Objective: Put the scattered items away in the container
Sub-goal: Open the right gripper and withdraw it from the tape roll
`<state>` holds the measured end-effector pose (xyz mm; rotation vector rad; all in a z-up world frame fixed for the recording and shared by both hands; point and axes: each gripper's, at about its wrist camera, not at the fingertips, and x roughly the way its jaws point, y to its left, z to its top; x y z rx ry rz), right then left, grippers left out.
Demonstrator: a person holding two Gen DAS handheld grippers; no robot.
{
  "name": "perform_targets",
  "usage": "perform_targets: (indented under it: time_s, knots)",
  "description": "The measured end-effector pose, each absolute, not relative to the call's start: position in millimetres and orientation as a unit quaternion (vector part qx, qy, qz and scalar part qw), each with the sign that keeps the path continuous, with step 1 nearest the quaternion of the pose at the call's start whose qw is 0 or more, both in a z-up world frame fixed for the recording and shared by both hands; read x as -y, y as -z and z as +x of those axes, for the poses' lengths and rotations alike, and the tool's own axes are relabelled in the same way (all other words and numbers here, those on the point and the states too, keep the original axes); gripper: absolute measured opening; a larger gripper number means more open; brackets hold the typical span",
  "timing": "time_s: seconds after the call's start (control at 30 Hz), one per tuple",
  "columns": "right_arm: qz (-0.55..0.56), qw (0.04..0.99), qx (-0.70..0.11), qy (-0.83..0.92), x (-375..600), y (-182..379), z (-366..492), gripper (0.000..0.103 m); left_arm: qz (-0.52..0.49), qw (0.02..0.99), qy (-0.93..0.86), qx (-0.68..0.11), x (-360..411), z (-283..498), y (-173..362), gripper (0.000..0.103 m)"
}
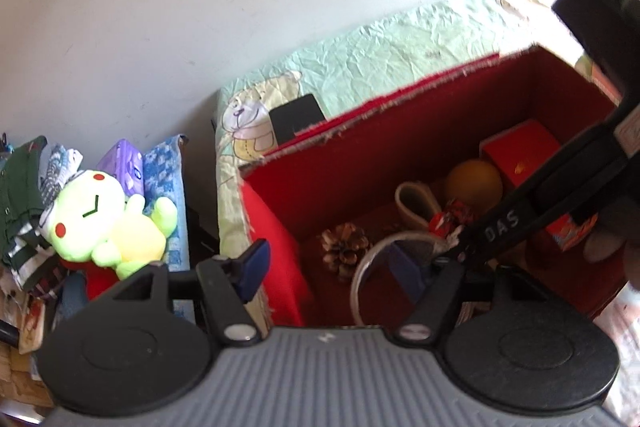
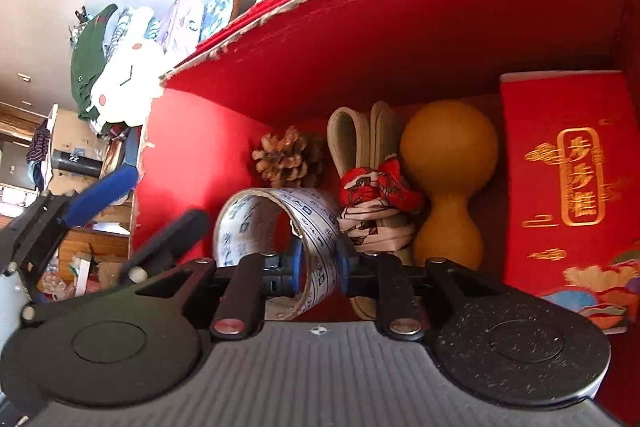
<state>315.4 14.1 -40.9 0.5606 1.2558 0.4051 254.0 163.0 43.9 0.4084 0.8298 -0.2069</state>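
Left gripper [image 1: 332, 267] jaws spread, empty; right gripper [image 2: 318, 265] pinching printed tape roll [image 2: 276, 227] low centre inside red cardboard box [image 2: 400, 27]. Pinecone [image 2: 286, 157], gourd [image 2: 448, 183] already in; release pending.

Bright daylight, blown-out top in right view, fisheye-bent edges, slight blur

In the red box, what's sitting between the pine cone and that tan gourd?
Folded beige straps tied with red patterned cloth, seen in the right wrist view.

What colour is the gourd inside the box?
The gourd is plain orange-tan, without any pattern; the right wrist view shows it best.
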Motion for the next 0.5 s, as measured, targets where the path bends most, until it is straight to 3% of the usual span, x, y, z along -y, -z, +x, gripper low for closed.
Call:
perform_targets:
  time_s: [0.23,0.5]
  knots:
    - [0.277,0.738,-0.582,-0.200,-12.1,41.5,317.0,0.024,0.170,0.898,0.078,-0.398,-176.8,253.7,-40.8,0.072]
    - [0.282,0.738,-0.576,-0.208,-11.4,45.7,317.4,0.021,0.140,0.902,0.076,-0.401,-182.3,256.7,-39.7,0.072]
